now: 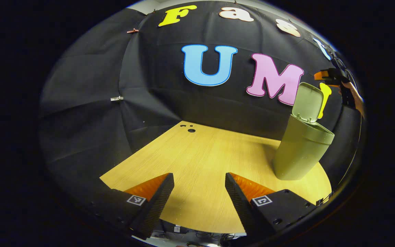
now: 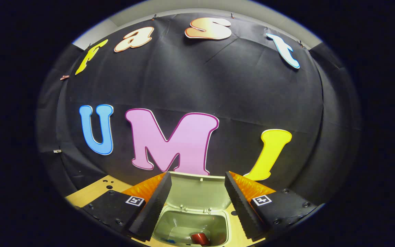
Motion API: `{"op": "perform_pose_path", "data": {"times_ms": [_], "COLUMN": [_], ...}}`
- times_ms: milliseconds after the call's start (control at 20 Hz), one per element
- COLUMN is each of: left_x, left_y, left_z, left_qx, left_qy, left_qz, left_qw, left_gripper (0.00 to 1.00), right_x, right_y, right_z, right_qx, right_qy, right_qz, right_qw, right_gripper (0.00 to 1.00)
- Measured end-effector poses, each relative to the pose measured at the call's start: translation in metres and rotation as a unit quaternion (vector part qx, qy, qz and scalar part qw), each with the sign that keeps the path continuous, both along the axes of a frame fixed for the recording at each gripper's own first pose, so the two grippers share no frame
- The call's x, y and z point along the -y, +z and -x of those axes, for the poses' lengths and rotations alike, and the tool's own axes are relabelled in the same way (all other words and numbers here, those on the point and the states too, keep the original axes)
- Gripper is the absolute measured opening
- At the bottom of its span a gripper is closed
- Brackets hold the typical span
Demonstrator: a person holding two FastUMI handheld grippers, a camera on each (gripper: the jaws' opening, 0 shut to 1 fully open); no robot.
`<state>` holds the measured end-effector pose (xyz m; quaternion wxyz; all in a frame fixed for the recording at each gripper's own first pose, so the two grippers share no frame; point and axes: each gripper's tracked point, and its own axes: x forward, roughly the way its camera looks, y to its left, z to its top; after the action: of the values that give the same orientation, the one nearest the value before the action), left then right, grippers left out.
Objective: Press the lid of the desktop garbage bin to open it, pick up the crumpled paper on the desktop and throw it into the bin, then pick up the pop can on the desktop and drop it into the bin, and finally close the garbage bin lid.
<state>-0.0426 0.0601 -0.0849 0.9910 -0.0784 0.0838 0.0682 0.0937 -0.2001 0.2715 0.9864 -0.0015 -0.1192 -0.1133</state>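
Each claw point(image 1: 199, 187) body is black with screws and a square marker

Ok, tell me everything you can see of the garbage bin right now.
The garbage bin is a tall, olive-green container that looks like plastic, standing upright on the wooden table near its right back edge. Its hinged lid is flipped up, open, leaning toward the booth wall. In the right gripper view, looking down into it, a red can lies at the bottom beside something pale. The right gripper hovers open above the mouth; nothing touches the bin but the table.
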Motion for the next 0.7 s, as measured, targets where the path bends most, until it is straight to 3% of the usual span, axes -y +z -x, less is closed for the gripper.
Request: {"op": "perform_pose_path", "data": {"times_ms": [450, 700], "left_x": [0.018, 0.025], "left_y": [0.018, 0.019], "left_z": [-0.045, -0.053], "left_qx": [0.003, -0.002], "left_qy": [0.009, 0.0], "left_qz": [0.0, -0.007], "left_qw": [1.0, 1.0], "left_gripper": [0.96, 0.96], "right_x": [0.027, 0.026], "right_y": [-0.008, -0.014], "right_z": [-0.075, -0.082], "right_qx": [-0.048, -0.057], "right_qy": [0.001, 0.016], "right_qz": [-0.035, -0.058], "right_qw": [0.998, 0.997], "right_gripper": [0.98, 0.97]}}
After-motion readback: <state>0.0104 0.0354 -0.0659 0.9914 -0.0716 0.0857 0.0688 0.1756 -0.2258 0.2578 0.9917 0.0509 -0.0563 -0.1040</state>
